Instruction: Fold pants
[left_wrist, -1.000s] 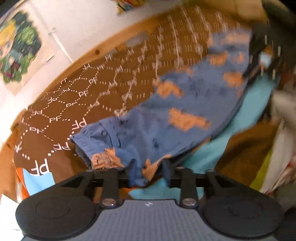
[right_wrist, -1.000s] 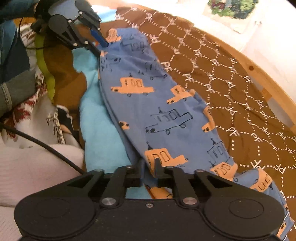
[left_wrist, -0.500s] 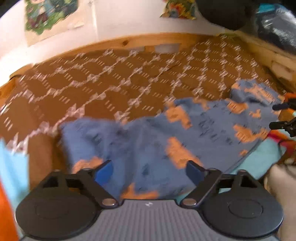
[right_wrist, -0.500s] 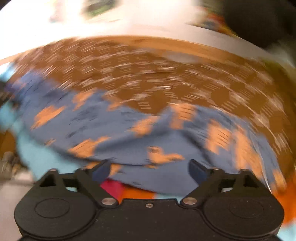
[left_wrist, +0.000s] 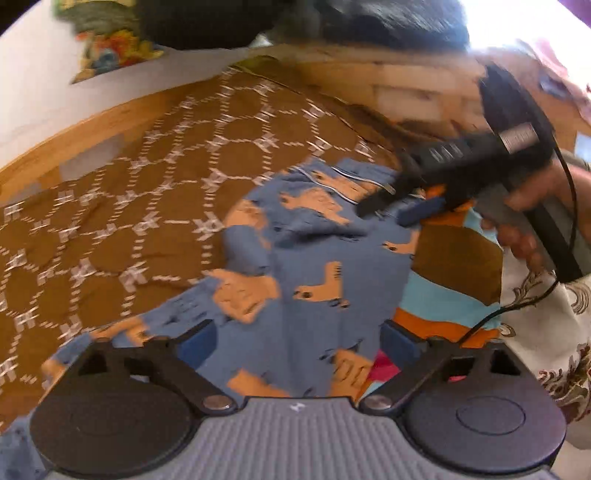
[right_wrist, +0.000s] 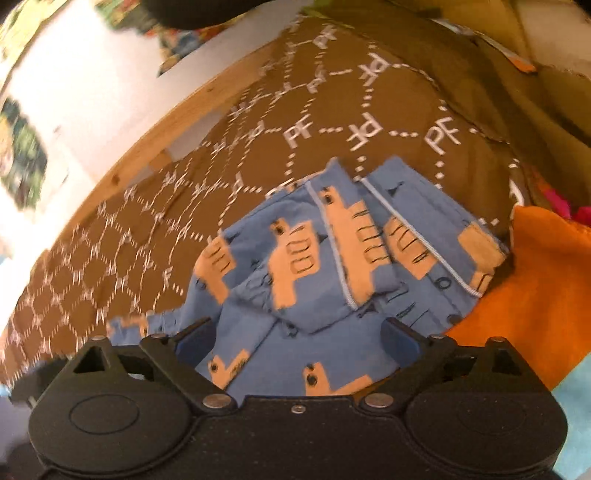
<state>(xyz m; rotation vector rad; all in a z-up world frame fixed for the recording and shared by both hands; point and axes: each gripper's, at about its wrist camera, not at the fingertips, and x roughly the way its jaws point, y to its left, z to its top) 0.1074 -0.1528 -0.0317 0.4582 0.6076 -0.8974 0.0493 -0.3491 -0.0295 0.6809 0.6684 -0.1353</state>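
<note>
- Two tongs, both spread wide with nothing between the pads: left gripper (left_wrist: 295, 341) and right gripper (right_wrist: 297, 338) each hover just over the pants (left_wrist: 314, 266).
- I see the pants lying on the brown bedspread (left_wrist: 129, 221), near its right side, their right edge over a striped cloth (left_wrist: 439, 291).
- From the right wrist, the cuffs (right_wrist: 369, 236) are stacked on top of blue fabric, so I judge one fold is already laid.
- Handling, my guess: thin, soft, light knit; it will sag and slide on itself, not stiff at all.
- I'd pinch through all layers at the folded edge, one tong per corner, so the stack lifts together.
- Risk I expect: the top layer slipping loose.
- No containers in sight, just bedding and an orange cloth (right_wrist: 535, 295) to the right.
</note>
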